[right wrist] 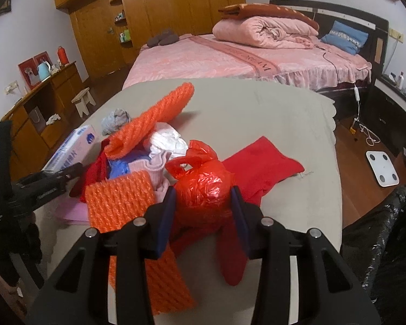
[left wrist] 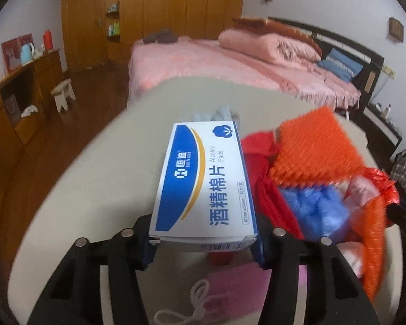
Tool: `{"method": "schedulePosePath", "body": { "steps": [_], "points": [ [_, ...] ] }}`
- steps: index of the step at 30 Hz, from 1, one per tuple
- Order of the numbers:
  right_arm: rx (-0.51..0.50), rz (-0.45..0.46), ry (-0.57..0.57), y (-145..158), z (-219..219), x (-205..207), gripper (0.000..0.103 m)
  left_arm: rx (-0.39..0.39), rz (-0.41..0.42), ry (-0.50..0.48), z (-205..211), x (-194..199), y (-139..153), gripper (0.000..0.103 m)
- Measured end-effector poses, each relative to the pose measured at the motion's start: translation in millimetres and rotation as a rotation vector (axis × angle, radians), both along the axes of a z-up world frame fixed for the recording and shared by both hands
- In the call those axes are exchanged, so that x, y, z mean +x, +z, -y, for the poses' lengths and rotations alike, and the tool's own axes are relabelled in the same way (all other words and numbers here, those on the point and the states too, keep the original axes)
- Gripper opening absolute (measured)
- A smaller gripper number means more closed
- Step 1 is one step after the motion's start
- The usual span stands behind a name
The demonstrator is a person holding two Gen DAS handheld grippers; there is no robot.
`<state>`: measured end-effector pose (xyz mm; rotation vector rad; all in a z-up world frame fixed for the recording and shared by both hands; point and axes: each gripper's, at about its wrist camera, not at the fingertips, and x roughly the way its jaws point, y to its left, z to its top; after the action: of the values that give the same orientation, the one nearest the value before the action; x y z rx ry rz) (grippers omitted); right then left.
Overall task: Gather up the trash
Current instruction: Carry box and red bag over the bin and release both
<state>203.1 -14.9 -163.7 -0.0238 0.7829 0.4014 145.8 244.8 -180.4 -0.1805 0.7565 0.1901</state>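
A white and blue box of alcohol pads (left wrist: 203, 178) sits between the fingers of my left gripper (left wrist: 203, 243), whose pads press on its near end above the beige table (left wrist: 94, 189). The same box (right wrist: 70, 149) and left gripper (right wrist: 67, 173) show at the left of the right wrist view. My right gripper (right wrist: 204, 203) is shut on a knotted red plastic bag (right wrist: 203, 181). Beside them lies a pile: orange foam netting (right wrist: 151, 119), blue plastic (left wrist: 314, 208), white tissue (right wrist: 166, 140), a red cloth (right wrist: 262, 162).
A grey rag (right wrist: 115, 120) lies behind the pile. A pink item with a white string (left wrist: 230, 287) lies under the left gripper. A black trash bag (right wrist: 387, 230) stands at the table's right edge. A pink bed (right wrist: 230, 59) is beyond, with a white scale (right wrist: 383, 169) on the floor.
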Motion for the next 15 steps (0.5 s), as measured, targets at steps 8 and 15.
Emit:
{"method": "schedulePosePath", "body": {
  "steps": [8,15],
  "points": [
    [0.060,0.057,-0.009,31.8,14.9,-18.9,0.040,0.042,0.093,-0.007,14.0,-33.3,55.1,0.054],
    [0.096,0.128,-0.035,67.3,46.5,-45.0,0.040,0.040,0.159,-0.101,61.6,-45.5,95.2,0.054]
  ]
}}
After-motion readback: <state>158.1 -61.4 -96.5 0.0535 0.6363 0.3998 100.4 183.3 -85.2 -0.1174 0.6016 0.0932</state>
